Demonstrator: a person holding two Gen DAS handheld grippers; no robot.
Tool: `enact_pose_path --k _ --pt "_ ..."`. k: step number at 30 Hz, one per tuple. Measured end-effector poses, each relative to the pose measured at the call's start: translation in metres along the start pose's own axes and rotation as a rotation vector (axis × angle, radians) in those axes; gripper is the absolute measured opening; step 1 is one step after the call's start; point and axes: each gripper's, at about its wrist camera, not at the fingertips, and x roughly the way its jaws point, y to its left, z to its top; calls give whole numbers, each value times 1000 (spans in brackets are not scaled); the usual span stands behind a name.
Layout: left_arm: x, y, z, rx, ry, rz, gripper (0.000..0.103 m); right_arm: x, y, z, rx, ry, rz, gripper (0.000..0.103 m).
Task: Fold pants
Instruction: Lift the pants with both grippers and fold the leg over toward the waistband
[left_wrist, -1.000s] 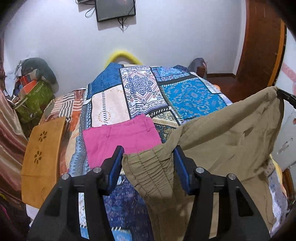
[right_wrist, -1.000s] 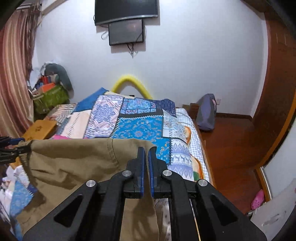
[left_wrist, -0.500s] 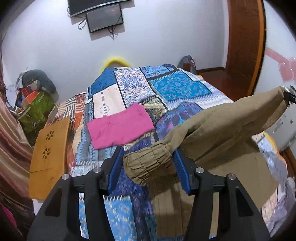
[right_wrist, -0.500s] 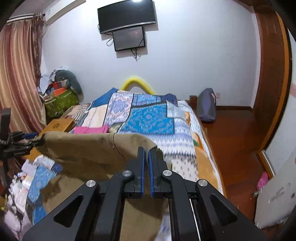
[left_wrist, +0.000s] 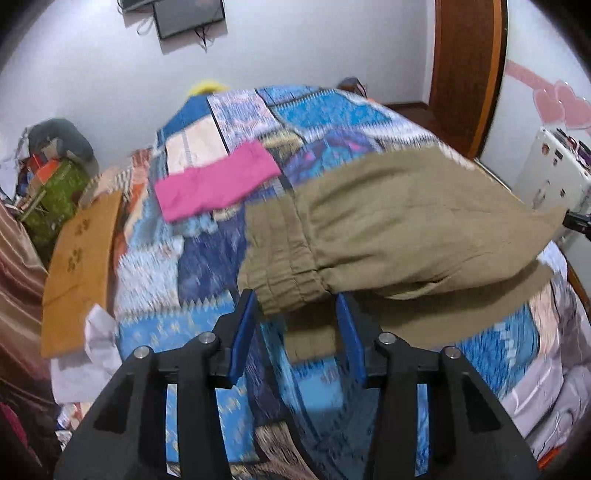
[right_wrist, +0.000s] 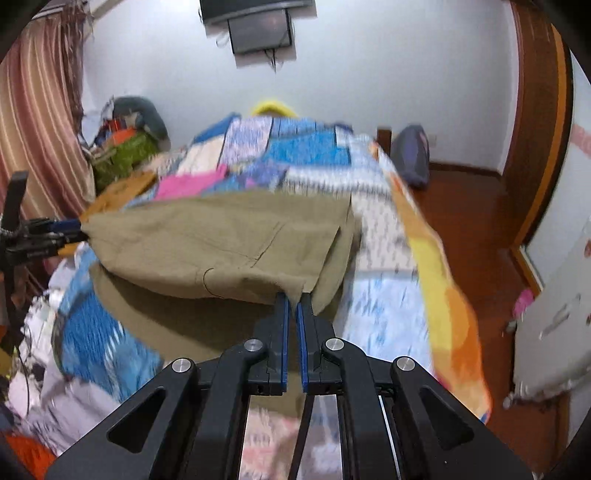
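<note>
Khaki pants (left_wrist: 399, 221) hang stretched between my two grippers, low over the patchwork bed (left_wrist: 325, 110); a lower layer drapes on the quilt. My left gripper (left_wrist: 295, 299) has the bunched elastic waistband between its blue pads. My right gripper (right_wrist: 293, 295) is shut on the other corner of the khaki pants (right_wrist: 207, 243). In the right wrist view the left gripper (right_wrist: 74, 227) shows at far left; in the left wrist view the right gripper (left_wrist: 572, 221) shows at far right.
A folded pink garment (left_wrist: 218, 181) lies on the quilt beyond the pants. An orange wooden board (left_wrist: 77, 266) leans at the bed's left side. A cluttered green bag (left_wrist: 51, 199) sits by the wall. Wooden floor (right_wrist: 476, 221) lies right of the bed.
Both grippers have come down and forward over the bed, so the pants now hang lower and drape onto the quilt. Both views are blurred by motion.
</note>
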Motion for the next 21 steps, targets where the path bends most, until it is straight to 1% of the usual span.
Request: enact_pose_path --k 4,6,9,13,15,17,19,21 --pt "0 -3 -22 0 32 -22 45 3 -3 -24 37 36 1 7" --pt "-5 -5 -27 3 28 -26 45 0 -5 -29 61 42 1 7" --pt "-20 -11 -27 33 -10 -14 45 -11 -5 -39 72 50 5 7" --pt "-39 -23 -15 82 -80 -13 45 -28 -2 -34 44 22 -24 7" --pt "-42 -31 -9 109 -96 -20 45 -35 3 -29 25 3 -32 8" --pt "-41 -42 -3 150 -96 -29 47 -39 8 -23 15 -20 -22 14" --pt "-34 -54 0 208 -78 -29 48 -41 16 -17 1 -46 -9 33" --pt "-25 -62 1 255 -51 -21 49 -39 26 -11 -33 -61 -2 41"
